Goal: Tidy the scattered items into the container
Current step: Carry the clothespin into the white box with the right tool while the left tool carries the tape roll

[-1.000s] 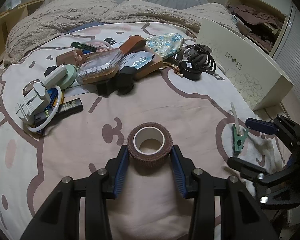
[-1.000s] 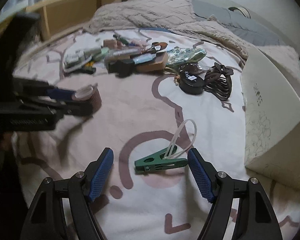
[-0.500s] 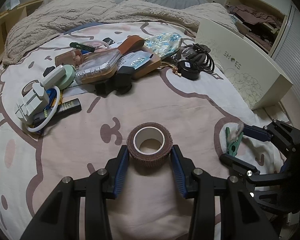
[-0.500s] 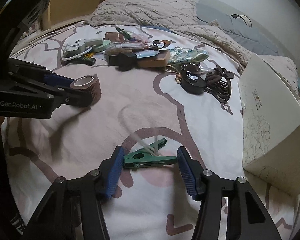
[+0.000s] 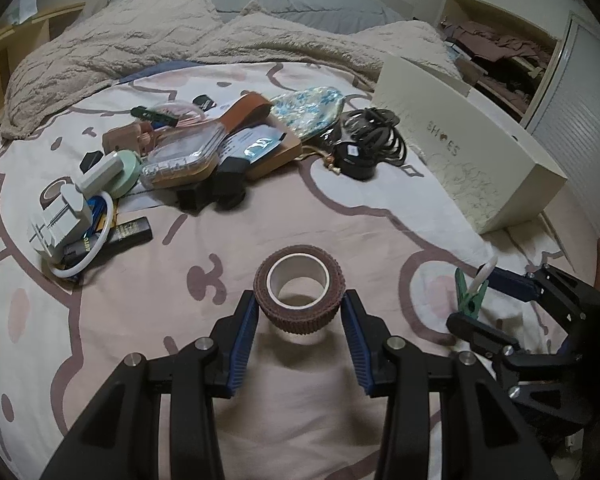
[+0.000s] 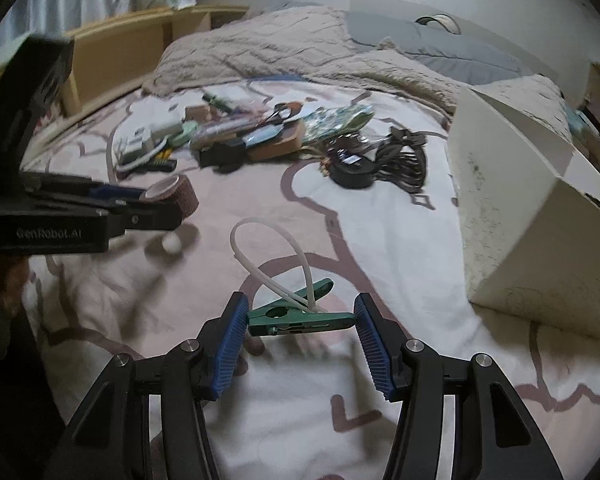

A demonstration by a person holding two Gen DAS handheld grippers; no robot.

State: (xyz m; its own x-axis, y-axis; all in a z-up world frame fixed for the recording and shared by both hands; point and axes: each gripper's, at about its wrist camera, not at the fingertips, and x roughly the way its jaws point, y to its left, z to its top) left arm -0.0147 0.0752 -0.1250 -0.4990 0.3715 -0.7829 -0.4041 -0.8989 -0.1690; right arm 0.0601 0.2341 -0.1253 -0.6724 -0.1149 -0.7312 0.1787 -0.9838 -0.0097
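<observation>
The left gripper (image 5: 299, 312) clamps the brown tape roll (image 5: 299, 299) at centre frame. The right gripper (image 6: 300, 322), whose jaws have just been closing, pinches the green clothes peg (image 6: 296, 314) lengthwise. Carry both level toward the cream box (image 6: 520, 216) at right, releasing only above its opening.

Black gripper frames, ribbed blue fingers (image 5: 242, 340), silver screws, white GenRobot.AI lettering

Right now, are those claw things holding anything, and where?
Left gripper squeezes the brown tape roll by its sides; right gripper clamps the green clothespin end to end.
</observation>
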